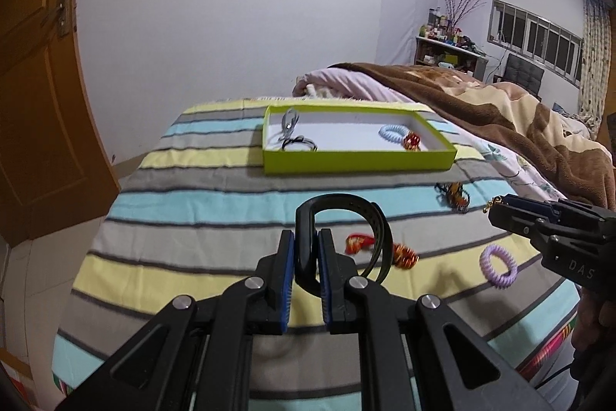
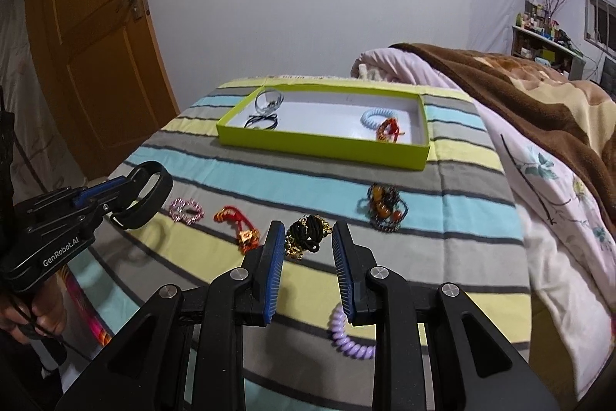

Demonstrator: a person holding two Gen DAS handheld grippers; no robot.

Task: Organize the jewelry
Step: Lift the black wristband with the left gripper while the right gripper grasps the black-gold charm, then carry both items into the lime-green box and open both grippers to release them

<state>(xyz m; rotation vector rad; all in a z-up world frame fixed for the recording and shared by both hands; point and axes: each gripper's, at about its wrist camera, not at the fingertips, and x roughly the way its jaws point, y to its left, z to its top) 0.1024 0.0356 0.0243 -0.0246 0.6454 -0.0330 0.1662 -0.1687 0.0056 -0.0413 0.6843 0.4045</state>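
While I look along my left gripper (image 1: 306,249), its fingers are pinching a black wristband (image 1: 338,237), which loops up and to the right of the blue pads and hangs clear of the striped blanket (image 1: 192,203) on the bed. Ahead lies the green tray (image 1: 358,156), holding a blue coil tie (image 1: 392,132) at its right end and grey and black bands at its left. My right gripper (image 1: 496,208) reaches in from the right edge, level and pointing left, a gold bit showing at its tip. A purple coil tie (image 1: 498,266) lies just below it.

From the right wrist, my fingers are spread part way, with a black and gold knotted ornament (image 2: 308,237) between the tips; I cannot tell whether the pads touch it. My left gripper (image 2: 133,187) sits at the far left, angled up toward the tray (image 2: 323,149), the wristband (image 2: 152,199) in its grip. A red cord bracelet (image 2: 238,224) and a dark beaded bracelet (image 2: 387,207) rest on the blanket, well apart.
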